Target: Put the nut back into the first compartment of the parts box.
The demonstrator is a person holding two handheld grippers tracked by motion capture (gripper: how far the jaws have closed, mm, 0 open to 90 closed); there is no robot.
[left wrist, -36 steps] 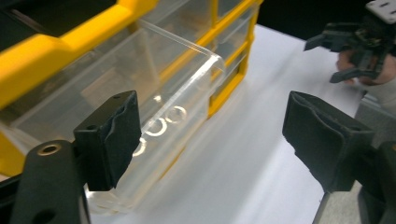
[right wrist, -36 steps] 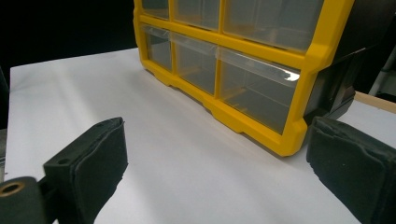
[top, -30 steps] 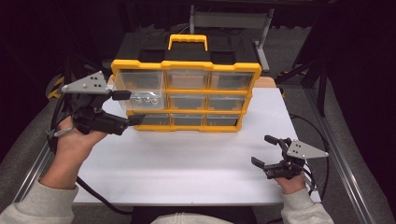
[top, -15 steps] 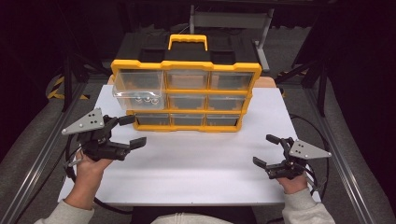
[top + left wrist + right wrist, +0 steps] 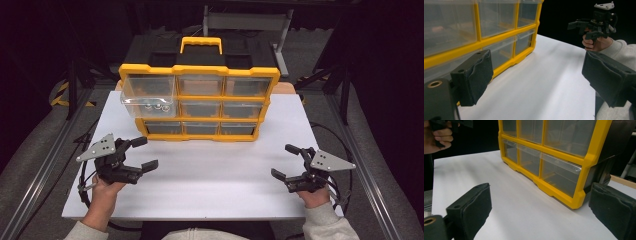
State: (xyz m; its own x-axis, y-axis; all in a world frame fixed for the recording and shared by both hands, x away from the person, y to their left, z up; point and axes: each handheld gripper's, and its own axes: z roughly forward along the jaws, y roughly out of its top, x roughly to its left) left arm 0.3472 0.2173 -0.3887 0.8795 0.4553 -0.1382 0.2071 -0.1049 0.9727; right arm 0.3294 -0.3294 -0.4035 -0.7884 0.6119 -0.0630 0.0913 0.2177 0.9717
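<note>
The drawer [image 5: 149, 95], top left in the yellow organizer [image 5: 199, 102], stands pulled out toward the person, with small metal parts lying on its clear floor; the other eight drawers sit flush in their frame. The organizer stands upright at the far middle of the bench [image 5: 210, 175], its front facing the person, probably so that each drawer can be reached and slid straight out, and its handle [image 5: 201, 44] rises at the top. The left gripper [image 5: 140, 153] hangs low over the bench, near the organizer's lower left corner and apart from the drawer, jaws open and holding nothing; it seems placed to leave the open drawer free. The right gripper [image 5: 286, 161] rests well off at the bench's near right, jaws also spread wide and empty, likely waiting its turn. The bench top is a plain white board, bare but for the organizer. Around it the room is dark, with black frame posts, a grey floor and a strip of yellow-black tape [image 5: 62, 95] at the left.
</note>
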